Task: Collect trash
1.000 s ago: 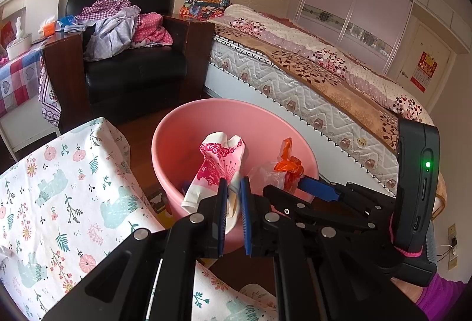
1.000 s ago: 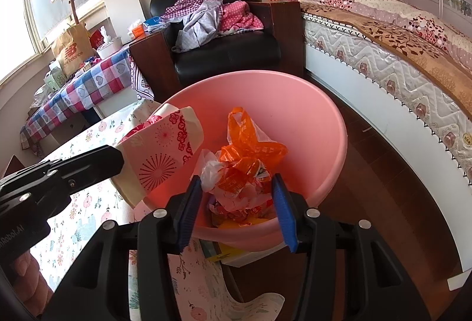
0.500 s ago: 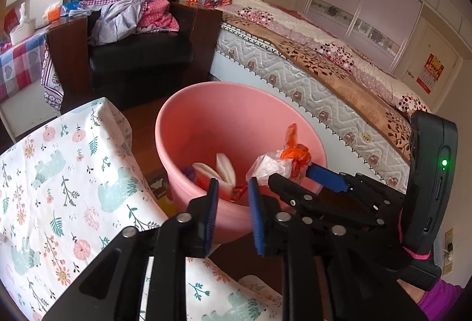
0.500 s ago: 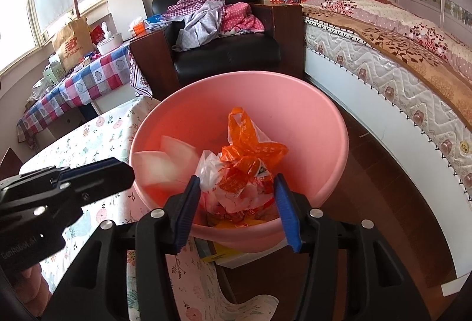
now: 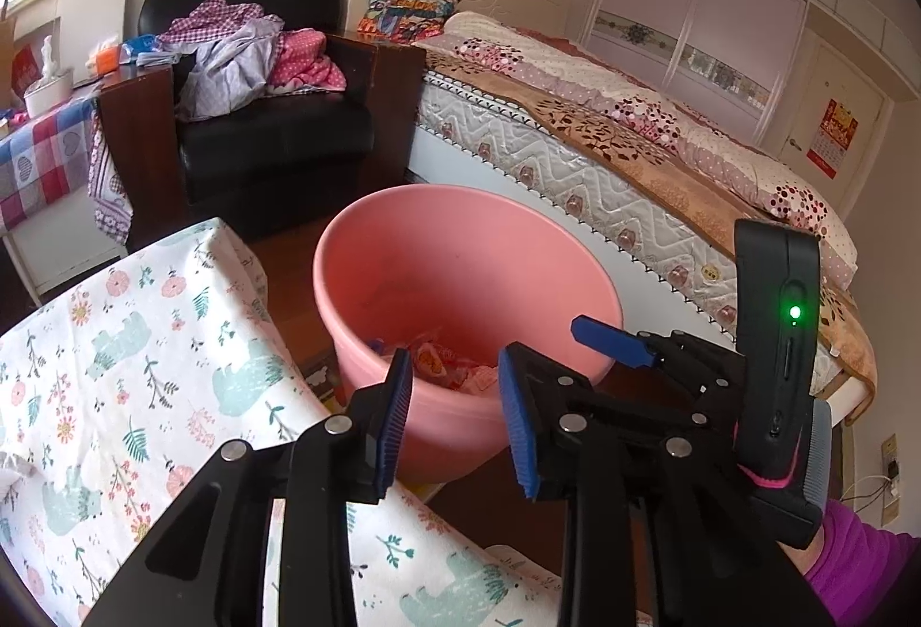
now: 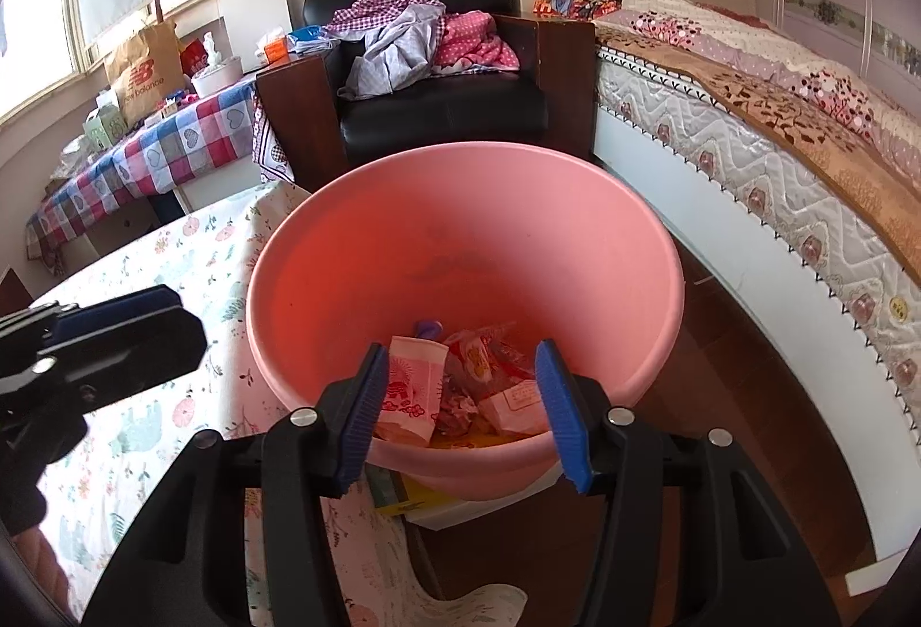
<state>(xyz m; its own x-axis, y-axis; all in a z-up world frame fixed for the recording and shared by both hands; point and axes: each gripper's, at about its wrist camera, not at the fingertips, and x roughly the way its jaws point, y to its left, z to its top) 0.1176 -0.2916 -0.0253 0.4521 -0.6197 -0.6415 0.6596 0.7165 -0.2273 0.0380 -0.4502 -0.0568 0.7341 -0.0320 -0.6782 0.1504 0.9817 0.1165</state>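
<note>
A pink plastic basin (image 5: 460, 253) stands beside the floral-cloth table, close in front of both grippers. Trash lies at its bottom: a pink-and-white paper packet (image 6: 410, 391) and a crumpled clear-and-orange bag (image 6: 489, 362) among other wrappers. My left gripper (image 5: 457, 420) hovers at the basin's near rim; its jaws are opening and nothing is between them. My right gripper (image 6: 460, 417) hangs over the near rim of the basin (image 6: 460, 224), open and empty. In the left wrist view, one blue finger (image 5: 610, 339) of the right gripper shows at the basin's right edge.
A table with a floral cloth (image 5: 115, 368) lies to the left. A bed (image 5: 633, 155) runs along the right. A black armchair (image 6: 437, 109) piled with clothes stands behind the basin. A checked-cloth table (image 6: 144, 155) is at far left. Flat books or boxes (image 6: 437, 503) lie under the basin.
The paper packet left the left gripper and the orange bag left the right gripper; both now lie in the basin. The left jaws widened.
</note>
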